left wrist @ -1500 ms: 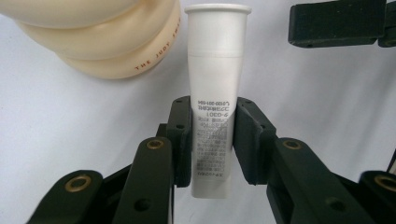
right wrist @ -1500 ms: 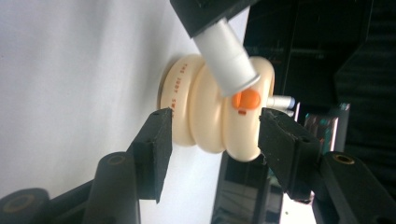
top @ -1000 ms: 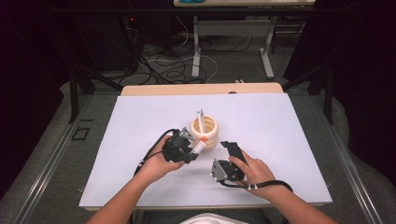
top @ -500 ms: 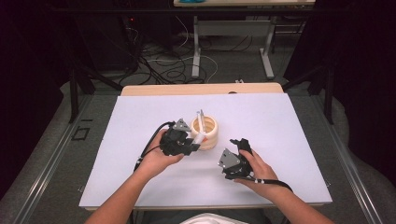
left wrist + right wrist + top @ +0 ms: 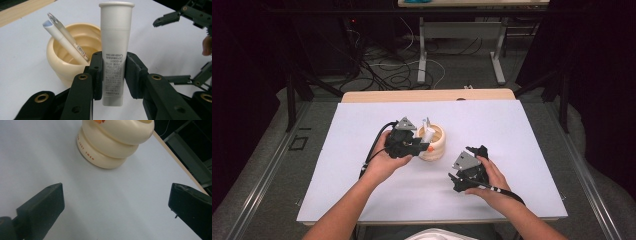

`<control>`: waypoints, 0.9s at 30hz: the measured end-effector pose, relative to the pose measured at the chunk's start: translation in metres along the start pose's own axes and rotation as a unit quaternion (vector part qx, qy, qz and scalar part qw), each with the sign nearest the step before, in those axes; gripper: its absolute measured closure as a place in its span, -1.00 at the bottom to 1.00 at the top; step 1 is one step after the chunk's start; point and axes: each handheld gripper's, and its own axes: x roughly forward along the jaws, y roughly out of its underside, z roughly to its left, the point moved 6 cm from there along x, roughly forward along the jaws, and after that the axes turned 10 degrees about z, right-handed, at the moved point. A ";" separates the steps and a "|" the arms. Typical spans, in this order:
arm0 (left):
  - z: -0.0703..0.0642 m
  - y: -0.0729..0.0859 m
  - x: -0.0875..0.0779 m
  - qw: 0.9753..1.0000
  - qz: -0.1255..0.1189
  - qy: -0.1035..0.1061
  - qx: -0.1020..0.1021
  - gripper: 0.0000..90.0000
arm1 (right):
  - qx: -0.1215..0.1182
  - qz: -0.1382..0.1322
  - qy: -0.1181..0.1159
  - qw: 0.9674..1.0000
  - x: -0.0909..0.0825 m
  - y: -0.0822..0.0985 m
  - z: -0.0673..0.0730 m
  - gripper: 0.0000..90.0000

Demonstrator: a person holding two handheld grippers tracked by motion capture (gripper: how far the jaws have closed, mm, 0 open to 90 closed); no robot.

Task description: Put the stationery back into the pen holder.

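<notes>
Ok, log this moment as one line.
left gripper: shut on white tube | right gripper: open, jaws just opening, nothing between | cream holder: two pens

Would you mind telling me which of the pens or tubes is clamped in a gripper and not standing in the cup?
The wide white tube, upright between the left gripper's pads; the two thin pens lean in the cream cup.

Bright even overhead light, dark surroundings, soft shadows, blurred near jaws
</notes>
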 end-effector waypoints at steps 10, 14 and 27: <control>0.009 -0.016 0.006 0.998 -0.050 -0.007 -0.036 0.56 | 0.054 0.002 -0.023 0.998 0.003 0.005 -0.006 -1.00; 0.014 -0.020 0.009 0.997 -0.065 -0.018 -0.047 0.56 | 0.063 -0.001 -0.024 0.998 0.003 0.006 -0.009 -1.00; 0.027 -0.023 0.026 0.989 -0.086 -0.034 -0.115 0.56 | 0.071 0.003 -0.027 0.997 0.003 0.008 -0.008 -1.00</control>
